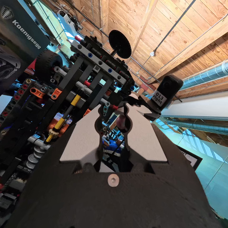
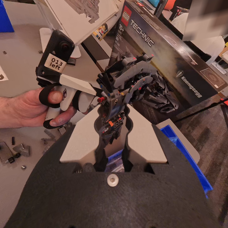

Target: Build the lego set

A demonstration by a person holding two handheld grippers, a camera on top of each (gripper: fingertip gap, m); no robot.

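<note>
Beside table (image 2: 18, 80), blue bin (image 2: 185, 154) contents unclear; both grippers clamp model (image 2: 123, 86).

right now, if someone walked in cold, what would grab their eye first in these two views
The half-built lego car held up off the table, gripped from two sides by the left gripper and the right gripper. In the left wrist view its underside fills the frame, with a black tyre at upper left and a black finned disc against the wooden ceiling. Behind it leans the dark set box.
</note>
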